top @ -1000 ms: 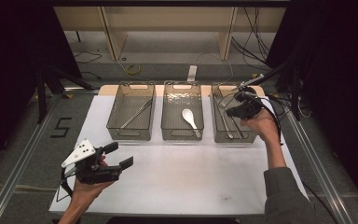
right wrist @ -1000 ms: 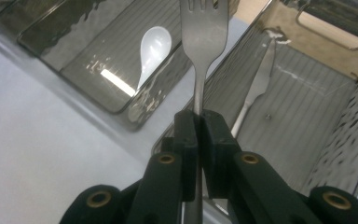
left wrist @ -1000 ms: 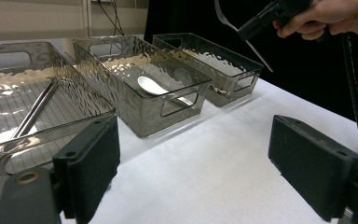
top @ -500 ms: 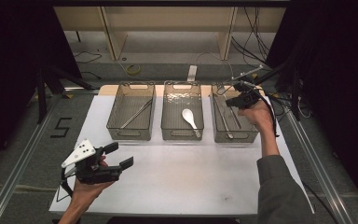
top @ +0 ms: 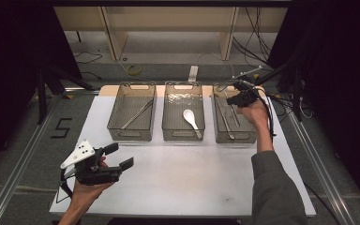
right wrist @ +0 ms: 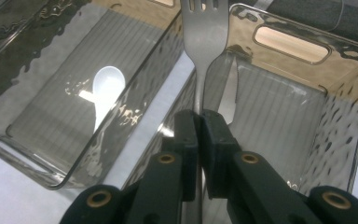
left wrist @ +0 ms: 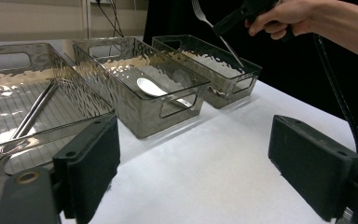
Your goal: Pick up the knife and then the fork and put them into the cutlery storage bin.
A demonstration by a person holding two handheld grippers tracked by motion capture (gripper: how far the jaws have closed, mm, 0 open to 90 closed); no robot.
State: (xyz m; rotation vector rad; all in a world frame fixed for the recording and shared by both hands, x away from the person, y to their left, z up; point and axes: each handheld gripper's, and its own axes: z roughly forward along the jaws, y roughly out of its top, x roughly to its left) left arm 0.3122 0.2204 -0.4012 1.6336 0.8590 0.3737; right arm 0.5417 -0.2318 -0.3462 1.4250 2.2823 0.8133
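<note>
Left tongs (top: 117,156) sit low over the near-left part of the white desk (top: 192,183), held in the person's left hand (top: 86,187); jaws stand wide apart with nothing between them, as the left gripper view shows bare desk in the gap. Three clear ribbed bins stand in a row at the far side of the desk. Left bin (top: 132,112) holds a pair of metal chopsticks (top: 137,114) lying on the diagonal. Middle bin (top: 183,112) holds a white spoon (top: 191,119), bowl toward the far end. Right bin (top: 234,123) has at least one long piece of metal cutlery (top: 226,123) on its floor; its type cannot be told. Right tongs (right wrist: 198,121), in the person's right hand (top: 254,111), are above the far end of the right bin. Jaws are nearly together, clamped on the handle of a fork (right wrist: 204,42). In the right gripper view the fork runs straight out from the pads, tines away from the tongs, over the wall between middle and right bins. In the left gripper view the fork is tilted, tines up, clear of the bin's floor.
</note>
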